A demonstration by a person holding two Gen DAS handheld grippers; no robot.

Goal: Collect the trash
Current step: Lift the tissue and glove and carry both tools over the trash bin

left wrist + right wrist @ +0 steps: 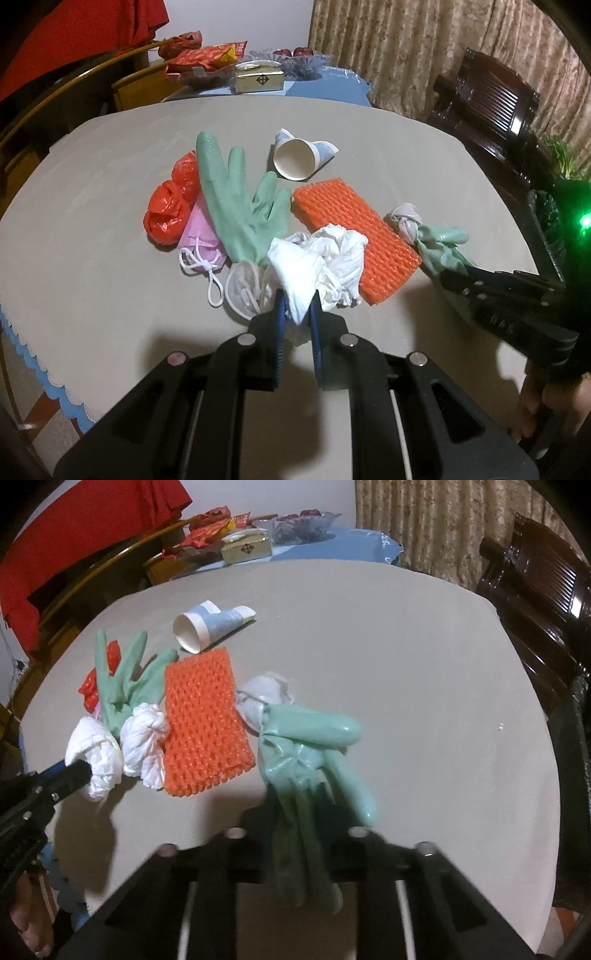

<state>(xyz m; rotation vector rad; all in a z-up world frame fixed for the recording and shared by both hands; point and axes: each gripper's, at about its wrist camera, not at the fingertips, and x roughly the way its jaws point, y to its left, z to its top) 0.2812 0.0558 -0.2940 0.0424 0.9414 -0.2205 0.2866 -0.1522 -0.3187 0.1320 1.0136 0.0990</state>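
My left gripper (pixel 297 314) is shut on a crumpled white tissue (pixel 325 258), which lies at the near side of the trash pile on the grey table (pixel 406 147). My right gripper (pixel 295 812) is shut on a mint green glove (pixel 314 738) and looks blurred; the glove's fingers droop past the jaws. A knotted grey bag (pixel 262 698) touches that glove. Between the grippers lies an orange foam net (pixel 354 236). A second green glove (pixel 236 203), a red plastic bag (pixel 170 206), a pink mask (pixel 203 236) and a tipped paper cup (pixel 295 158) lie further out.
A dark wooden chair (pixel 491 107) stands at the table's right. A black bag-lined bin (pixel 569 775) sits by the right edge. Snack packets (pixel 207 55), a tissue box (pixel 258 75) and glass dishes (pixel 299 59) crowd a blue table behind. A person's hand (pixel 535 406) holds the right gripper.
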